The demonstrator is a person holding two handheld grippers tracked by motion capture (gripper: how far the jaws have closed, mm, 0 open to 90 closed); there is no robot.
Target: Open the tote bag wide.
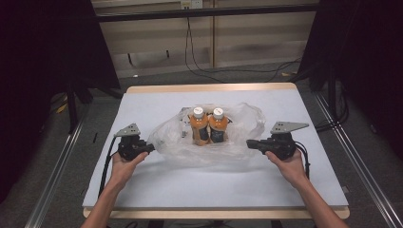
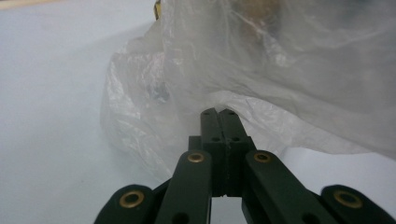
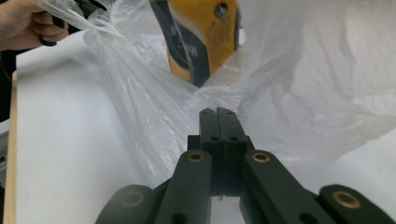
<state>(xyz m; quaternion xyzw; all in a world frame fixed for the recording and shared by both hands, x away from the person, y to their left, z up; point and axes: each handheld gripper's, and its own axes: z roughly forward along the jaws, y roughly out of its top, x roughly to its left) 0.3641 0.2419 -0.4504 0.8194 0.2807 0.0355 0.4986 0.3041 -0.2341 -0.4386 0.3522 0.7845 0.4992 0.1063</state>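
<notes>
Resting low at the two sides of a clear plastic bag (image 1: 209, 137), each hand-held gripper has its jaws pressed together. The left hand-held gripper (image 1: 151, 147) points inward at the bag's left edge, and in the left gripper view its closed tips (image 2: 218, 112) sit right against the crinkled film; whether a fold is pinched between them cannot be told. The right hand-held gripper (image 1: 249, 142) points inward at the bag's right edge, and in the right gripper view its closed tips (image 3: 218, 111) likewise meet the plastic, with no clear sign of film caught between them. That same view shows the left hand (image 3: 28, 23) farther off, beside a stretched pleat of the bag.

Inside the bag stand two orange bottles, side by side and upright, both with white caps. The left bottle (image 1: 199, 124) and the right bottle (image 1: 218, 124) touch or nearly touch each other, and each carries a dark label. The bag's film rises loosely around them and spreads out flat toward both hand-held grippers.

The bag lies near the middle of the pale blue bench (image 1: 214, 185), which has a light wooden rim.
</notes>
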